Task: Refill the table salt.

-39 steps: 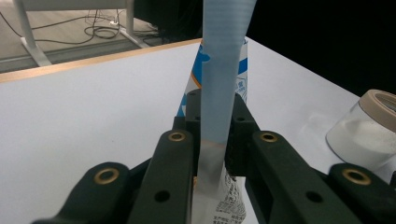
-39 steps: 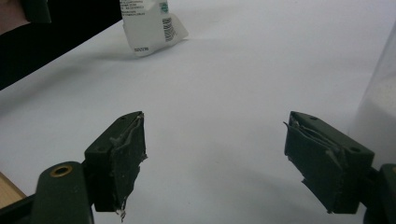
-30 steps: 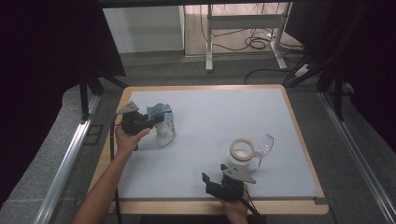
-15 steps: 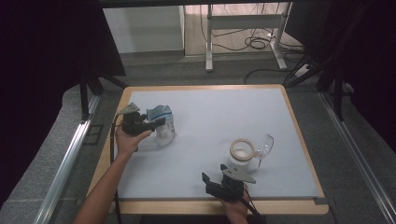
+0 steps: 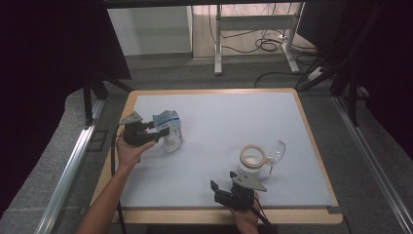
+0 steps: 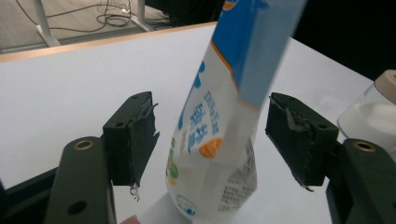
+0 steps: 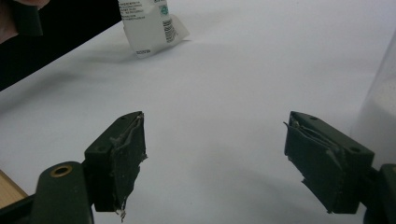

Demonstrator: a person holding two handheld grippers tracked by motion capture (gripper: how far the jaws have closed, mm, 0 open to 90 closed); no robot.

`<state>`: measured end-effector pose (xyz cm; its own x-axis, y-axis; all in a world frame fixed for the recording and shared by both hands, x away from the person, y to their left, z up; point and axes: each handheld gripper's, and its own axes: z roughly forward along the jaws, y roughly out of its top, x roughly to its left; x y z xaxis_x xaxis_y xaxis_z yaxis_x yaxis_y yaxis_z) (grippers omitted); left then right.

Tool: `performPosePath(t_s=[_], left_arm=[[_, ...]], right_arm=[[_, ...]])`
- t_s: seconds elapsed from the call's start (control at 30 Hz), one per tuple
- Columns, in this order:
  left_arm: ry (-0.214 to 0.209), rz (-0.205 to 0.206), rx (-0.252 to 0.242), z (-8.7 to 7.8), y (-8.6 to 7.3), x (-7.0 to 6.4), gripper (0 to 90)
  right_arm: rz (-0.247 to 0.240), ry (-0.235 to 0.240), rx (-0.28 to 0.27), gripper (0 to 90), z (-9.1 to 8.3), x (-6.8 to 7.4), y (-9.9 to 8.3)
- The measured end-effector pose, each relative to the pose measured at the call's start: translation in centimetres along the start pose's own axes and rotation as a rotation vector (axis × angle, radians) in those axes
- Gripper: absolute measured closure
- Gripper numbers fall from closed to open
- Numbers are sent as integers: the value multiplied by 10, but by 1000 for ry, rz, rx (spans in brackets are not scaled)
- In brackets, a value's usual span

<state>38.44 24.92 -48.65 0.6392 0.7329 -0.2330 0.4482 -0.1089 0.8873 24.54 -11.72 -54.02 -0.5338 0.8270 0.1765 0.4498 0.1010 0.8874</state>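
A white and blue pouch (image 5: 169, 129) stands on the left part of the white table sheet (image 5: 219, 122). My left gripper (image 5: 157, 132) is open around it. In the left gripper view the pouch (image 6: 219, 140) leans between the two jaws, with a gap on each side. My right gripper (image 5: 223, 185) is open near the table's front edge with nothing between its jaws; its own view (image 7: 215, 149) looks across bare sheet toward the pouch (image 7: 149, 25). A clear jar with a beige lid (image 5: 253, 156) stands just beyond the right gripper.
A clear plastic scoop (image 5: 275, 151) leans against the jar's right side. The jar (image 6: 373, 105) also shows at the right edge of the left gripper view. The wooden table rim (image 5: 214, 91) frames the sheet. Desk legs and cables (image 5: 253, 46) lie on the floor behind.
The left gripper has shifted very slightly toward the near side beside the pouch. The right gripper, jar and scoop have not moved.
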Motion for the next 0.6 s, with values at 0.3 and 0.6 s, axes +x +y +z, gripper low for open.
performPosePath(t_s=[0.3, 0.6], left_arm=[[14, 10, 23, -8, -8, -9, 327], [29, -17, 33, -17, -20, -12, 328]], right_arm=[[2, 1, -1, 210, 0, 0, 1], [4, 1, -5, 210, -1, -1, 1]])
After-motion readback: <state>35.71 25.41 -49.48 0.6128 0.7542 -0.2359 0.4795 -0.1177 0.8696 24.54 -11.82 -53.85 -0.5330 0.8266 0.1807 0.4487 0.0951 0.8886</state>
